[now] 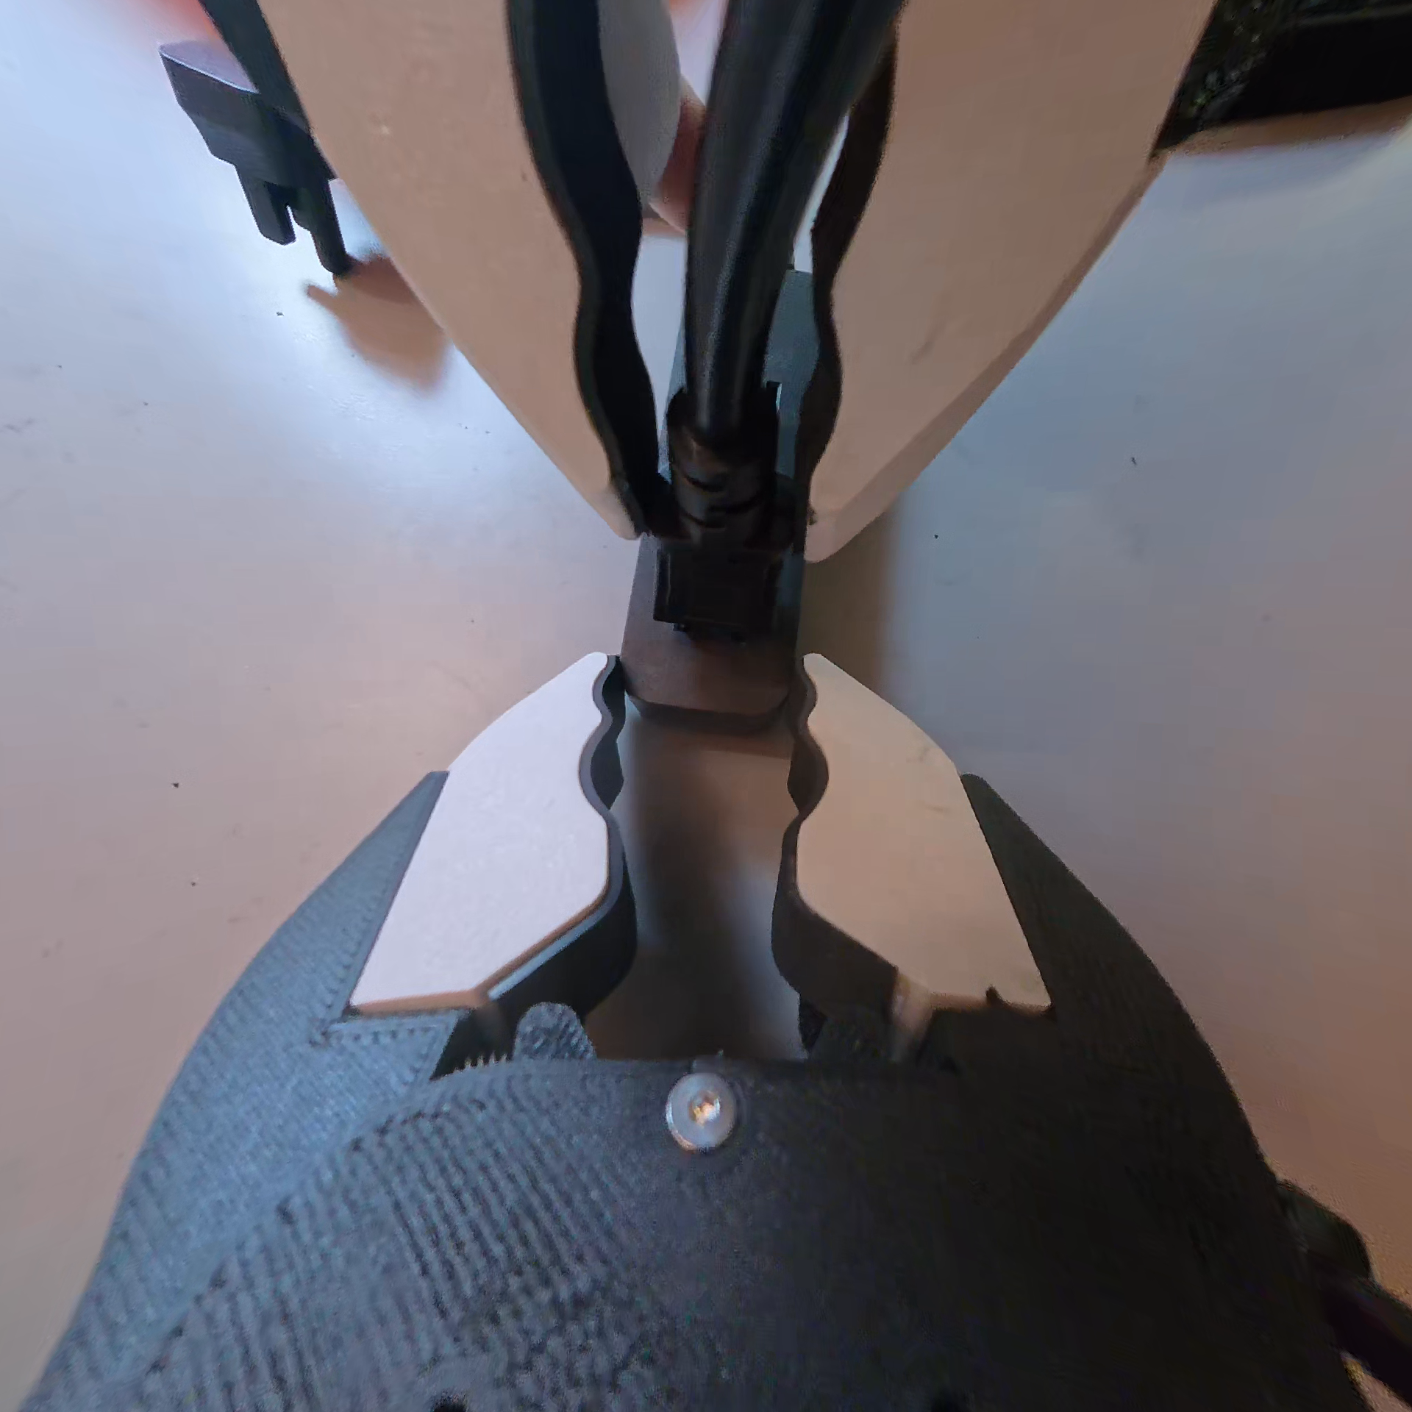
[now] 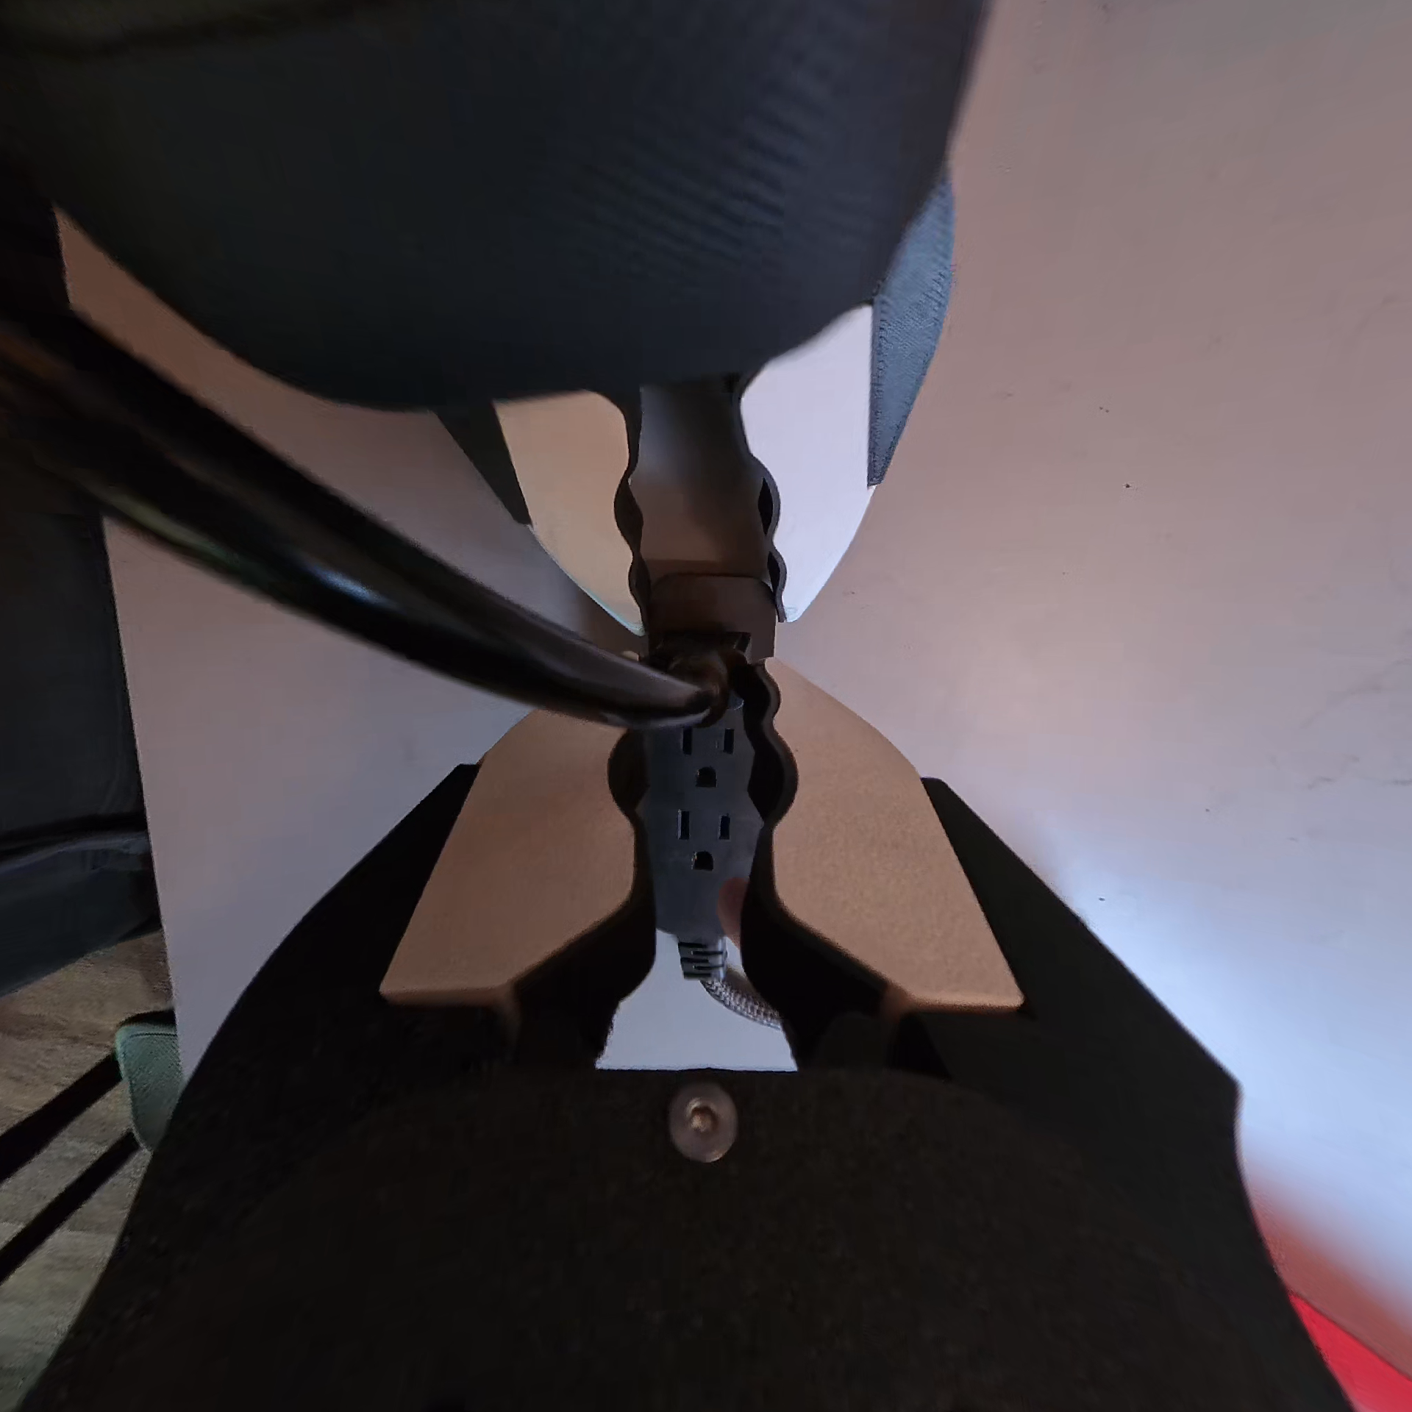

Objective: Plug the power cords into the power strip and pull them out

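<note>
Left gripper (image 1: 707, 688) pinches the strip (image 1: 707, 672) by its end. Right gripper (image 1: 718, 527), at 12 o'clock from it, pinches the plug (image 1: 718, 588), which sits in the strip's end socket. Strip's long axis runs 6 to 12 (both grippers aligned along it). Prongs hidden; seating depth unclear. Spare plug (image 1: 252, 145) lies at 10 o'clock.

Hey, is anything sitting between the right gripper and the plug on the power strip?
Nothing visible does. The right gripper is closed directly on the black plug at the power strip, and the plug's cord leads off to one side. The left gripper clamps the strip's end.
</note>
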Motion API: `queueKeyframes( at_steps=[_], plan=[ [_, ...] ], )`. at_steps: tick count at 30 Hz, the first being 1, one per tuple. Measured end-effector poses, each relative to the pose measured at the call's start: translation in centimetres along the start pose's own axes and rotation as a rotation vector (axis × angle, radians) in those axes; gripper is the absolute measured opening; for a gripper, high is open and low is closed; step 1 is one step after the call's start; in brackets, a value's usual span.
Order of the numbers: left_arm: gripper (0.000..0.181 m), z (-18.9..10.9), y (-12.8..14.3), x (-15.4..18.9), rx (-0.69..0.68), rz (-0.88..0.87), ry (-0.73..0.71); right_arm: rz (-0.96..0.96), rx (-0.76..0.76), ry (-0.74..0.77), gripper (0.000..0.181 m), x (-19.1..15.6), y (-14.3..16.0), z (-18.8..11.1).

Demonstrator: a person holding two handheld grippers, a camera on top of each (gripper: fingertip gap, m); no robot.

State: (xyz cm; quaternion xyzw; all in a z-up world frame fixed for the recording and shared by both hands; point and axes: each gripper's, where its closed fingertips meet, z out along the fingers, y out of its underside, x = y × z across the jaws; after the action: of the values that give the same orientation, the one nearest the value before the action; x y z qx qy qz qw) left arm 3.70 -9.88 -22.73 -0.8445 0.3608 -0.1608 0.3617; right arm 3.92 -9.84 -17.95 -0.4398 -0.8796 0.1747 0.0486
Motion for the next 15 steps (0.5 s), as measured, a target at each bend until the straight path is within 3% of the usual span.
queueKeyframes(
  at_steps=[15],
  plan=[
    [0.042,0.11,-0.06,0.46,-0.003,-0.002,0.019,0.053,0.046,-0.085,0.024,-0.6,0.0,0.22]
  ],
)
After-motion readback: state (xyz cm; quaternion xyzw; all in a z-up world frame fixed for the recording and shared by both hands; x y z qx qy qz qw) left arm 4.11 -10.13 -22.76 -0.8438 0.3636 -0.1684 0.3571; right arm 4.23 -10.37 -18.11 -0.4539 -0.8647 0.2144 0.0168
